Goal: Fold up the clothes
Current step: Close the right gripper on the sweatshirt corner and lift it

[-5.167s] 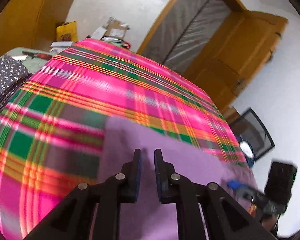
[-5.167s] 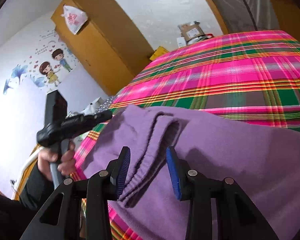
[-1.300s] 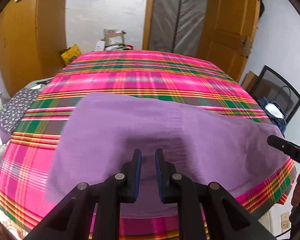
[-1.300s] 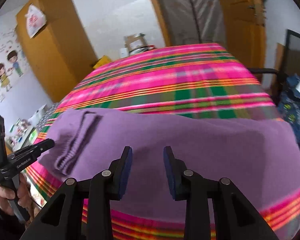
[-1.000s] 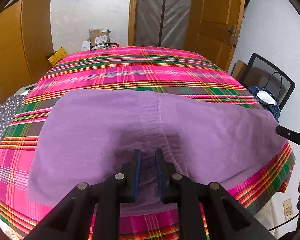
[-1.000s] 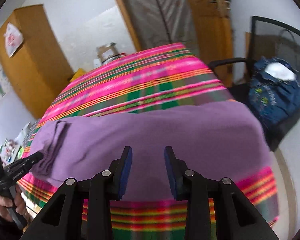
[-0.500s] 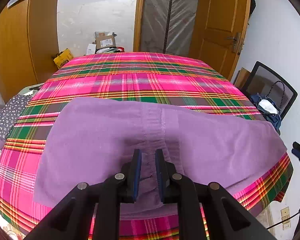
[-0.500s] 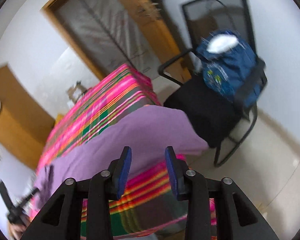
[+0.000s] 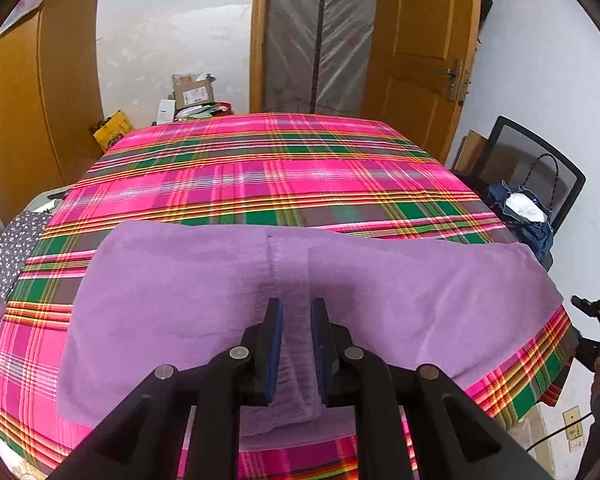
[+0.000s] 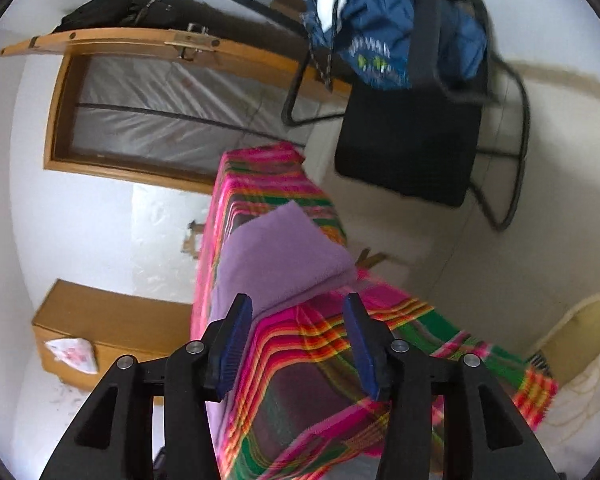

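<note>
Left hand-held gripper (image 9: 296,344) clenches the purple knit garment (image 9: 204,280); right hand-held gripper (image 10: 298,344), opening and empty, may snag the plaid cloth (image 10: 300,360).

A purple knit garment (image 9: 204,280) lies spread flat across the near half of a pink-and-green plaid bed cover (image 9: 268,168), its long edges running from 9 to 3 o'clock, a stitched seam down its middle, its right end reaching the bed's corner.

White walls (image 9: 540,80), an open wooden door (image 9: 420,40), a plastic-sheeted doorway (image 9: 316,36), a wooden wardrobe (image 9: 28,112), a black chair (image 10: 412,148) on pale floor (image 10: 500,272).
</note>
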`<state>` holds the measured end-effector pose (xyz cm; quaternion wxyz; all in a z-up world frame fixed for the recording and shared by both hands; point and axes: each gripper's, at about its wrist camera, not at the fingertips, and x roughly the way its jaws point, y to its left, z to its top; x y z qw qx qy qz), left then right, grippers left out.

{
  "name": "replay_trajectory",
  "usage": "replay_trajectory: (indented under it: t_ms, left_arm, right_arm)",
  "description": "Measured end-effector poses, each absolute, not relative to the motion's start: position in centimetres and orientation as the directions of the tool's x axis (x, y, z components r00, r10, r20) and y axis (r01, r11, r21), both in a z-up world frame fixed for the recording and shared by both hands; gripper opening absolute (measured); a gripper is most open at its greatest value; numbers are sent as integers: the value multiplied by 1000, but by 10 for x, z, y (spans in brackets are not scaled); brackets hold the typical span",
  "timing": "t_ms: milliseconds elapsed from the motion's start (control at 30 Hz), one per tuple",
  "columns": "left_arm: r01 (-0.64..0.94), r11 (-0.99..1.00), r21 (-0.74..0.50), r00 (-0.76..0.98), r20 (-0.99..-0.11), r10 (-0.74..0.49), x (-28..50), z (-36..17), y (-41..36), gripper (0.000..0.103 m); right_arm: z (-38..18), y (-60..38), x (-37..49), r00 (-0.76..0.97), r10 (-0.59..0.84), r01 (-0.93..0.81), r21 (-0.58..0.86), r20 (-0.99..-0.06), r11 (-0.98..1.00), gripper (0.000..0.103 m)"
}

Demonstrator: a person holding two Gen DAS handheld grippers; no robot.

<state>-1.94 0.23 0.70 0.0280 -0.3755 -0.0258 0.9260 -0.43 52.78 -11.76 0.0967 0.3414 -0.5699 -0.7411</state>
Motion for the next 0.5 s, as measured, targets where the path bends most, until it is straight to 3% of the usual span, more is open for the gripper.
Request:
replay_trajectory:
  t_ms: [100, 200, 500]
  left_arm:
    - [-40, -997, -61, -716, -694, 71, -21, 9, 8, 14]
    - [-44, -997, -61, -714, -696, 74, -24, 11, 12, 14]
    - [-57, -997, -52, -716, -694, 77, -30, 13, 23, 14]
  right_arm:
    - [-133, 524, -13, -721, -590, -246, 930, -363, -272, 50]
    - [-149, 525, -20, -715, -630, -244, 953, -302, -179, 57]
    - [-172, 527, -32, -766, -629, -224, 972, -132, 68, 59]
